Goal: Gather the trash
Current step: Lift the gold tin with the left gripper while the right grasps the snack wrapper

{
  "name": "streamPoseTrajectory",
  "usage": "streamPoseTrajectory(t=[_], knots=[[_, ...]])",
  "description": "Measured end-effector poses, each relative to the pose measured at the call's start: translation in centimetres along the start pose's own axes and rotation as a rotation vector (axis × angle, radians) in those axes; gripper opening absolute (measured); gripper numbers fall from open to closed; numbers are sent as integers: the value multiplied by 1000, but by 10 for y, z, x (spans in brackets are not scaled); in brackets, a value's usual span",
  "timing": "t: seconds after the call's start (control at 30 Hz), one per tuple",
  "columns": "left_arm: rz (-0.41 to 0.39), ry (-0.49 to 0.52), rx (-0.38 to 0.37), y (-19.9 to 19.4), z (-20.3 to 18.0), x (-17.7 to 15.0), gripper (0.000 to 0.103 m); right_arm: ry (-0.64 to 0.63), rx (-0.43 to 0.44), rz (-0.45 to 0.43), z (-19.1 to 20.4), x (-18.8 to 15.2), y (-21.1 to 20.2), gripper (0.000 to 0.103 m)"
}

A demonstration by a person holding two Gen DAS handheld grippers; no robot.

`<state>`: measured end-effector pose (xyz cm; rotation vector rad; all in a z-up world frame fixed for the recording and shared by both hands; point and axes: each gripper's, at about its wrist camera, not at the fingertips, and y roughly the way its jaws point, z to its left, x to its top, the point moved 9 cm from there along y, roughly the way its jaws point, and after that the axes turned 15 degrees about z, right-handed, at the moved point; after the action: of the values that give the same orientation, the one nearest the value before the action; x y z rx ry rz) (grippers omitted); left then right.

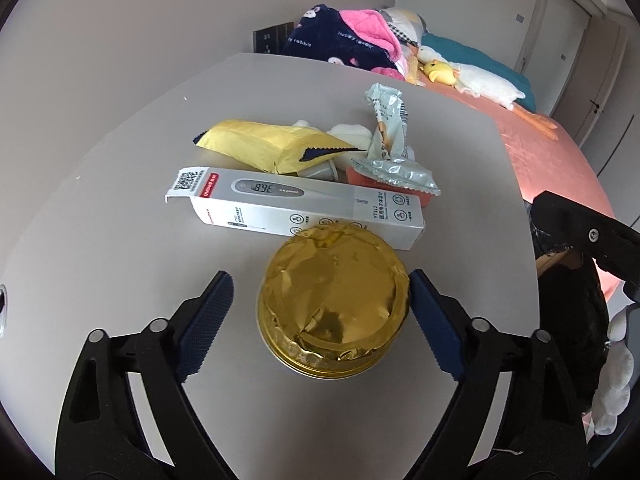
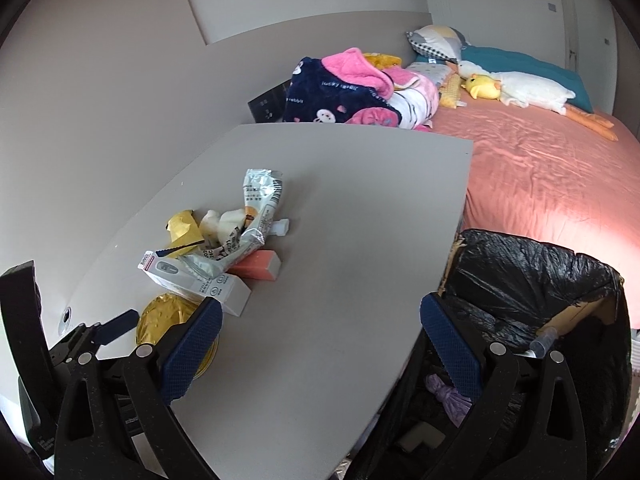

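A grey bench (image 1: 120, 208) carries a small heap of trash, with a round gold foil-topped tin (image 1: 334, 304) as the landmark at its near side. The left tool (image 1: 320, 300) is spread wide, its blue-padded fingers on either side of the tin; the right pad looks to be at the tin's edge, the left pad stands apart, and nothing is gripped. Just behind the tin, touching its far rim, lies a white thermometer box (image 1: 296, 208) with one end flap open. Behind the box sit a yellow packet (image 1: 268, 146), a crumpled silver wrapper (image 1: 390, 140), some white wadding (image 1: 352, 134) and a pink block (image 2: 258, 264). The right tool (image 2: 320, 328) hangs released and empty to the right of the tin, over the bench's near edge. Further right of the tin, off the bench, stands a bin lined with a black bag (image 2: 520, 280). Beyond it lies a bed (image 2: 540, 176) with a pink sheet.
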<state>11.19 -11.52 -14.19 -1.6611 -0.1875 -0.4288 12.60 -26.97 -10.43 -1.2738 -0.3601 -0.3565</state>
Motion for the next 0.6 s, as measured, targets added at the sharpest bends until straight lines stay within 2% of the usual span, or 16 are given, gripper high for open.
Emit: streamPoseTrajectory(t=[0.03, 0.47, 0.6], knots=[[10, -3, -14, 2, 0, -1, 71, -4, 3, 2, 2, 0, 1, 100], [-70, -22, -9, -33, 23, 7, 71, -78, 39, 29, 37, 10, 21, 98], [-90, -18, 17, -42, 32, 12, 71, -109, 49, 28, 52, 14, 26, 95]])
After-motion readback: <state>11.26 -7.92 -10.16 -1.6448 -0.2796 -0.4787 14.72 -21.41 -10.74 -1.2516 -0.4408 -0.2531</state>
